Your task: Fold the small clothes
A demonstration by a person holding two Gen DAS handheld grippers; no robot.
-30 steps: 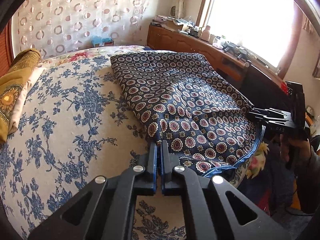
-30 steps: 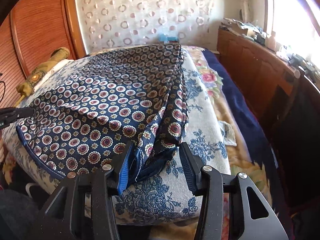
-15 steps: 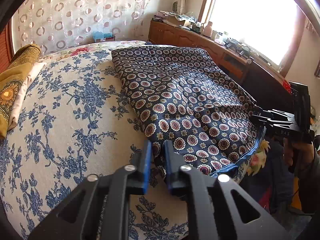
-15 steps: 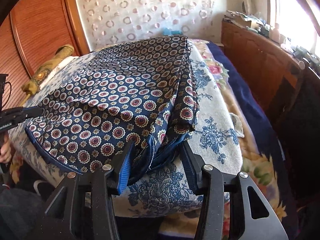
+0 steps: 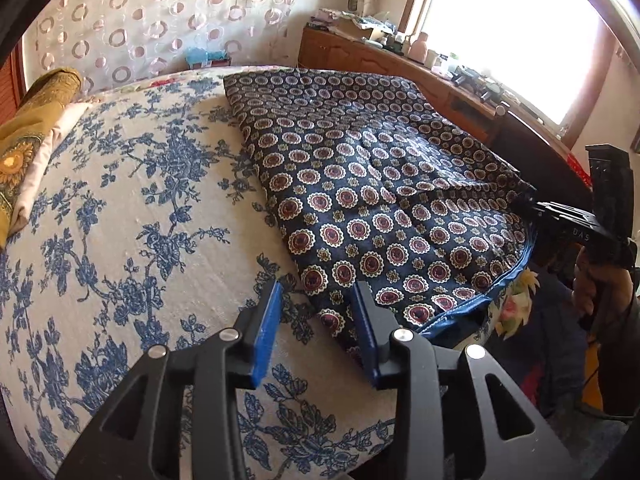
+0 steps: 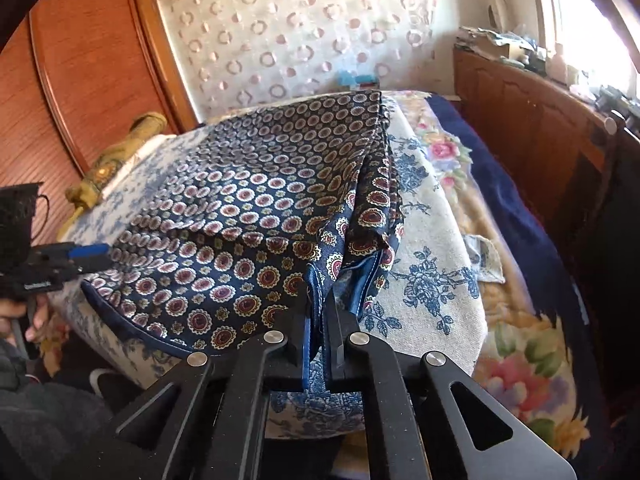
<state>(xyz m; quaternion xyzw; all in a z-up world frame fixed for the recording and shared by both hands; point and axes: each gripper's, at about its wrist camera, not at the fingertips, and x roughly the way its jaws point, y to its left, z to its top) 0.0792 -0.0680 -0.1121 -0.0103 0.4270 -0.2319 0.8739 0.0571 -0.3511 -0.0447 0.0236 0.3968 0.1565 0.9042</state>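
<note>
A navy cloth with red and cream medallions (image 5: 360, 184) lies folded on the blue-flowered bedspread (image 5: 120, 220). It also shows in the right wrist view (image 6: 248, 220). My left gripper (image 5: 318, 300) is open, its jaws either side of the cloth's near left corner, holding nothing. It also shows at the left of the right wrist view (image 6: 94, 258). My right gripper (image 6: 320, 312) is shut on the cloth's blue-trimmed corner at the bed's near edge. It also shows at the right of the left wrist view (image 5: 532, 206).
A mustard bolster (image 5: 28, 128) lies at the bed's far left. A wooden sideboard (image 5: 400, 64) with clutter runs under the window. A wooden wardrobe (image 6: 80, 80) stands left. A floral blanket (image 6: 520, 340) covers the bed's right side.
My left gripper has opened and let go of the cloth's corner. My right gripper has closed on the blue-trimmed corner. The cloth has settled flatter on the bed.
</note>
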